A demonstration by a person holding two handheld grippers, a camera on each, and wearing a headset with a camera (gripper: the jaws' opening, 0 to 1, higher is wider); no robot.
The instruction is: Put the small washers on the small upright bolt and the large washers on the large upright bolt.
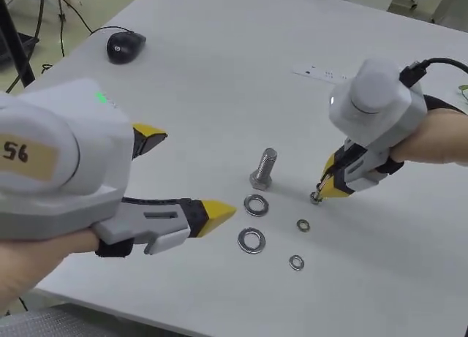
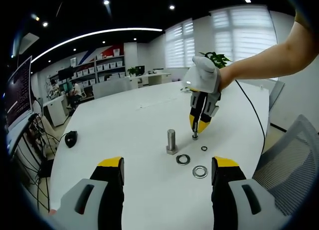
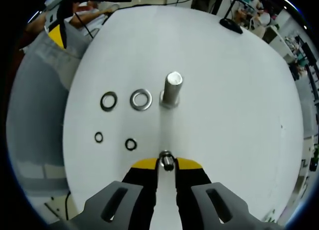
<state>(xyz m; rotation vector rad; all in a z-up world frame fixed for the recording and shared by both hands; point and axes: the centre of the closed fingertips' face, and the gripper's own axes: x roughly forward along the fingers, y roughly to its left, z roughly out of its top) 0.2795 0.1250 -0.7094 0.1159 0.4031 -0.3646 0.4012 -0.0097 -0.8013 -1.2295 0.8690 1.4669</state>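
Observation:
The large bolt stands upright on its head on the white table. My right gripper is shut on the small bolt, which it holds upright against the tabletop just right of the large bolt. Two large washers lie flat in front of the large bolt. Two small washers lie to their right. My left gripper hovers open left of the washers, holding nothing.
A black computer mouse sits at the far left of the table. A thin white strip lies behind the right gripper. The table's near edge runs just below the left gripper. Office desks and chairs stand beyond.

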